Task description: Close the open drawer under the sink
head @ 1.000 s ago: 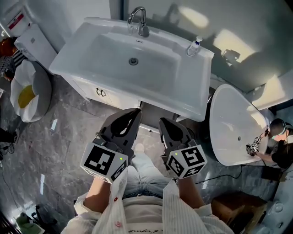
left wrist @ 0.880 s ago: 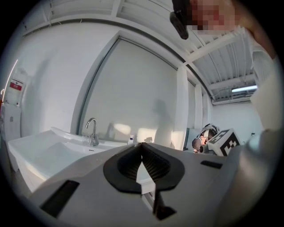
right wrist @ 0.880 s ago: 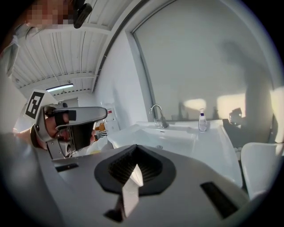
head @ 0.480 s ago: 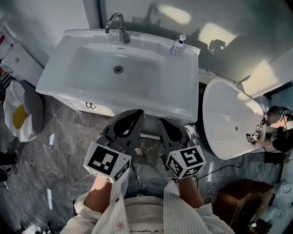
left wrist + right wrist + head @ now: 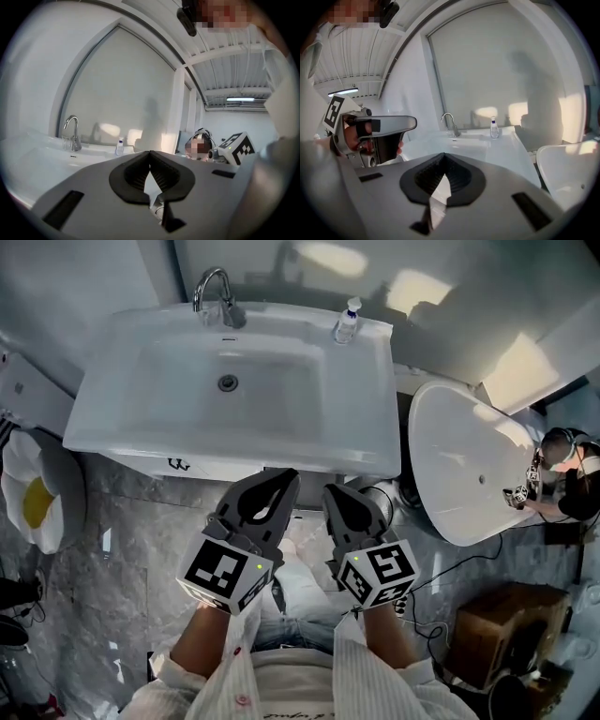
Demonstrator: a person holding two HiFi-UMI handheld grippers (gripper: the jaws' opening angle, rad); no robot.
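Left gripper [image 5: 281,480] and right gripper [image 5: 335,493]: jaws pressed together, nothing held. Drawer hidden beneath sink [image 5: 103,427] rim. Presumably rigid and runner-guided, so push its front panel squarely.

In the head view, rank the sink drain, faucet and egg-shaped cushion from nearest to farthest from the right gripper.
From the right gripper:
1. drain, in the sink, up-left.
2. faucet, at its back edge.
3. egg-shaped cushion, on the floor, far left.
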